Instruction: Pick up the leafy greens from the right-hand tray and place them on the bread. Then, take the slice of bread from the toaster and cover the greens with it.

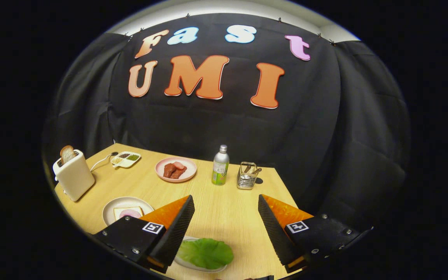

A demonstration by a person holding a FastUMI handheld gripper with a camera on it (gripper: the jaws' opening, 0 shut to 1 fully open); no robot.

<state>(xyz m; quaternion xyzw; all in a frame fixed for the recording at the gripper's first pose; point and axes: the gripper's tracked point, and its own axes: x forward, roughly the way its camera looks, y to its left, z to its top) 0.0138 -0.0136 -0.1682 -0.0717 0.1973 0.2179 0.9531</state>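
Note:
The leafy greens (207,252) lie on a pale tray (193,265) low between my two fingers, closer to the left one. My gripper (226,202) stands wide open above them with nothing held. To the left of the left finger (177,229) sits a plate (112,208) with a slice of bread (122,212) that carries a pink slice of meat (130,213). Farther back on the left stands a cream toaster (74,175) with a slice of toast (67,154) sticking up out of its slot.
Beyond the fingers on the wooden table (224,210) are a pink plate of meat (176,170), a bottle (220,165) and a metal basket (247,175). A small divided sauce dish (126,159) sits near the toaster. The table's far right edge drops off by the basket.

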